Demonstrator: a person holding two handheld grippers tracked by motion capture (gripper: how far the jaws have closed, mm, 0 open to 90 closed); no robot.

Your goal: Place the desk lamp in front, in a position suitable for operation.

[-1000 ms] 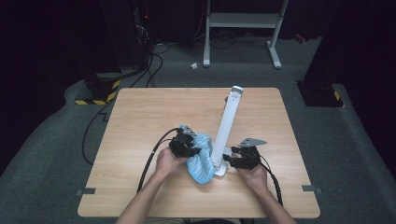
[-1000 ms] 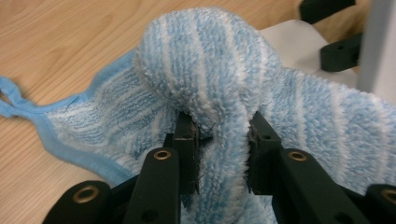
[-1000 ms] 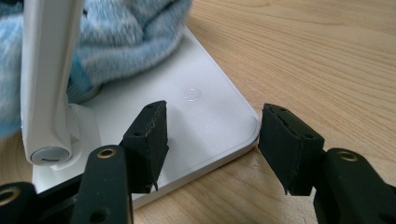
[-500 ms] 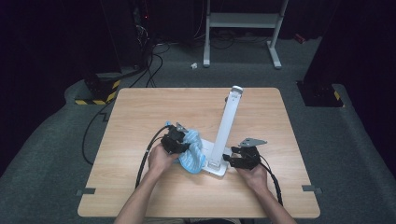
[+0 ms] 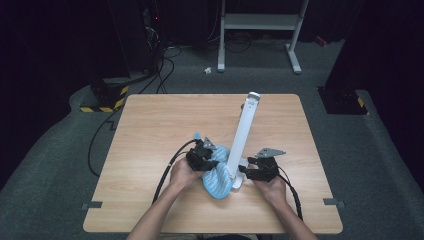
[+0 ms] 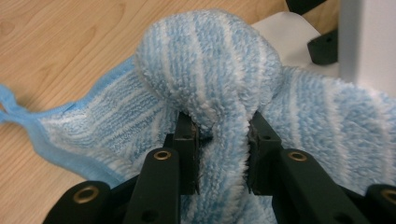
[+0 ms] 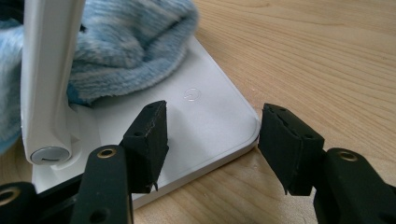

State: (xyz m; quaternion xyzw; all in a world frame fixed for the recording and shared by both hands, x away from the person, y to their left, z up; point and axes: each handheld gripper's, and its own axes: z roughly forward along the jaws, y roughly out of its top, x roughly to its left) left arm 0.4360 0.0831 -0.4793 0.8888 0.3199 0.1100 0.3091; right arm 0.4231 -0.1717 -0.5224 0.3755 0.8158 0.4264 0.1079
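1. Clamping a thick fold of the blue-and-white striped towel (image 6: 210, 60), the left gripper (image 6: 219, 140) had its two black jaws pressed in on the bunched fabric — a rounded hump of cloth bulged up just beyond the tips.
2. Seen from the high view, the left gripper (image 5: 202, 156) sat near the middle of the wooden table (image 5: 150, 130), with the towel (image 5: 219, 176) spread to its right and toward the near edge, lying against the foot of the white desk lamp (image 5: 243, 135).
3. One thin blue loop of the towel trailed off to the left on the bare wood in the left gripper view.
4. The lamp's flat white base (image 7: 205, 116) rested on the table, and its arm leaned up and away toward the far edge.
5. The right gripper (image 7: 212, 144) stood with its jaws apart — one jaw over the base's near corner, the other over the wood just off its rounded edge; whether either pad touched the base I could not tell.
6. In the high view the right gripper (image 5: 260, 167) sat just right of the lamp's base, close to the towel.
7. Part of the towel lay on the base beside the arm's hinge in the right gripper view.
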